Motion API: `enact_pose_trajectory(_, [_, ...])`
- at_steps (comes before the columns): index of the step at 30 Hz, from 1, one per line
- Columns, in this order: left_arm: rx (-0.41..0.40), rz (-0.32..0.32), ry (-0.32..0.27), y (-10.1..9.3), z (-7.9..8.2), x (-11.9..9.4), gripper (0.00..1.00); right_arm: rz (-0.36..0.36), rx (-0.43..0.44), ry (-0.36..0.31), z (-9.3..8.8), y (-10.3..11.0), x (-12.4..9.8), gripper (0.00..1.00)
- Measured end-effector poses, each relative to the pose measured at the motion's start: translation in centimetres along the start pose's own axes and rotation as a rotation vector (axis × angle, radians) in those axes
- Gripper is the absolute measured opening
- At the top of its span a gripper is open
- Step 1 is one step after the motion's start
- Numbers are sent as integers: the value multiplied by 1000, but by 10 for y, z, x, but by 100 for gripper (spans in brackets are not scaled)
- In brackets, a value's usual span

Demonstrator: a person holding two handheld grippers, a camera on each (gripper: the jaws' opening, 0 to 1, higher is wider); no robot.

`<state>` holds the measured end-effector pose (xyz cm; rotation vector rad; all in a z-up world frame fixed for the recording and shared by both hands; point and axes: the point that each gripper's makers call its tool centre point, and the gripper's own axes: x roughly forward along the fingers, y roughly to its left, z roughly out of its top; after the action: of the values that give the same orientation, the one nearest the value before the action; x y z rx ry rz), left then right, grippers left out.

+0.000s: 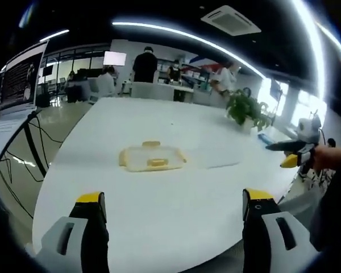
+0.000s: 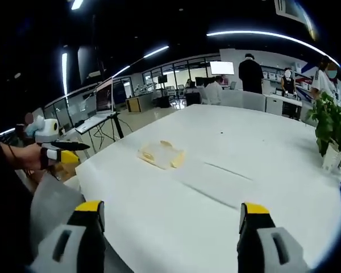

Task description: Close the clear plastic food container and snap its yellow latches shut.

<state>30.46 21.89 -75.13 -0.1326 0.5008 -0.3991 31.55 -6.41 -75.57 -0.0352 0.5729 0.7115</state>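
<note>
In the left gripper view, a laptop on a stand (image 1: 14, 91) sits at the far left, its cables trailing to the floor. The left gripper (image 1: 173, 227) rises from the bottom edge, its two grey jaws tipped in yellow and spread wide apart with nothing between them. They hover over the near edge of a large, smooth white table (image 1: 159, 227). The clear plastic food container (image 1: 150, 157) lies flat near the middle of the table, well ahead of the jaws. It is shallow and rectangular with rounded corners, and its yellow latches (image 1: 156, 163) show at the edges. To the right stands a potted green plant (image 1: 247, 111), and at the far right a hand holds the other gripper beyond the table edge.

In the right gripper view, a hand at the far left holds the other gripper beside the table. The right gripper (image 2: 170, 227) also has its yellow-tipped jaws wide apart and empty. The container sits ahead, left of centre. A faint seam crosses the tabletop. People stand by desks in the background.
</note>
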Motion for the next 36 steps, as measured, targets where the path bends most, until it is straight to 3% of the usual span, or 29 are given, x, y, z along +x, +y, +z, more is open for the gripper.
enact_pose_trajectory(12, [5, 0, 34, 13, -4, 14, 98, 26, -13, 30, -4, -3, 17, 100])
enact_pose_trajectory(27, [29, 4, 94, 32, -13, 31, 97, 29, -15, 46, 11, -23, 38, 100])
enact_pose_trajectory(31, [31, 10, 113, 39, -18, 35, 97, 55, -34, 97, 3, -22, 44, 100])
enact_pose_trajectory(36, [39, 7, 138, 43, -23, 40, 96, 63, -28, 106, 0, -25, 50, 100])
